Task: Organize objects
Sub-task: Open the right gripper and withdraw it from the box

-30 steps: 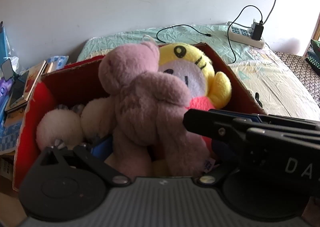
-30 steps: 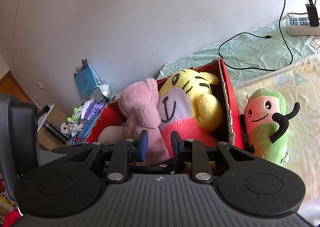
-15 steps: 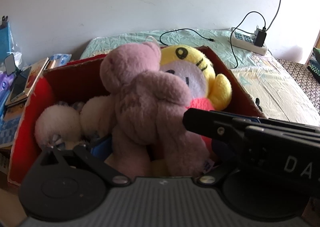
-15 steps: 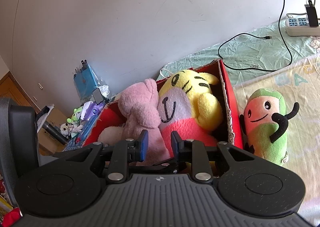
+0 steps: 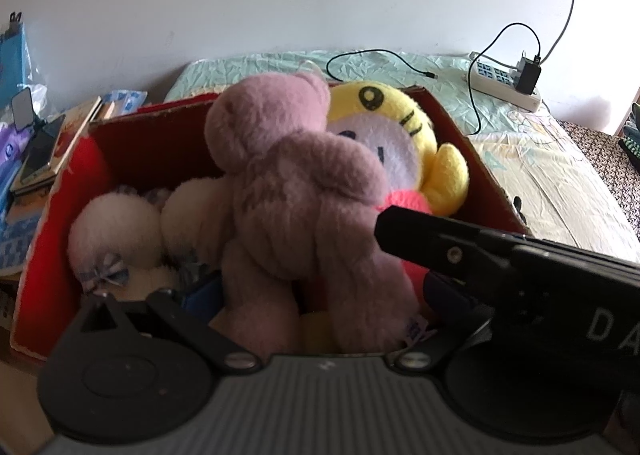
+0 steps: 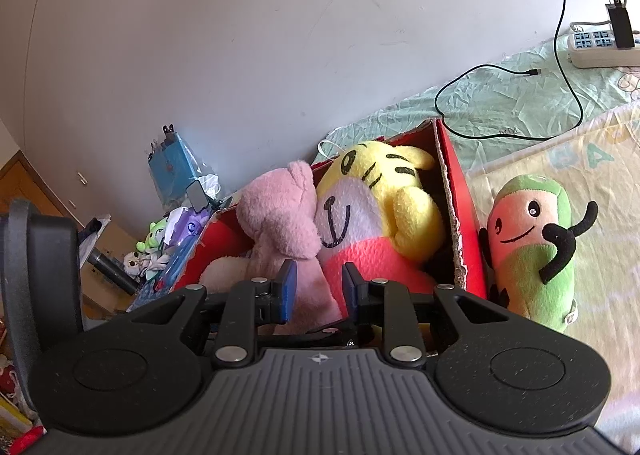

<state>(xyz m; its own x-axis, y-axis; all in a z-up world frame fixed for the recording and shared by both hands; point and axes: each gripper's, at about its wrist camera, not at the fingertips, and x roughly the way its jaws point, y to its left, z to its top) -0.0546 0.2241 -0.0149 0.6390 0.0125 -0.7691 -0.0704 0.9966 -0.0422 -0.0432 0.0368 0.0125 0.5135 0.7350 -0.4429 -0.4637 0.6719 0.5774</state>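
Observation:
A red cardboard box (image 5: 52,223) (image 6: 460,215) on the bed holds a pink bear (image 5: 288,183) (image 6: 280,215), a yellow tiger plush (image 5: 400,123) (image 6: 384,191) and a white fluffy plush (image 5: 116,227). My left gripper (image 5: 320,295) stands wide open, with the bear's legs between its blue pads. My right gripper (image 6: 320,287) is shut on the bear's lower leg. Its black finger (image 5: 440,247) reaches in from the right in the left wrist view. A green and peach plush (image 6: 532,255) stands outside the box, against its right wall.
A white power strip (image 5: 504,85) (image 6: 600,47) and a black cable (image 6: 500,135) lie on the bedsheet behind the box. Books and a phone (image 5: 44,147), a blue bag (image 6: 172,159) and small toys (image 6: 156,239) crowd the left side. The wall is close behind.
Both views have drifted only slightly. The bear, the box and both grippers' jaw widths look the same as a second ago.

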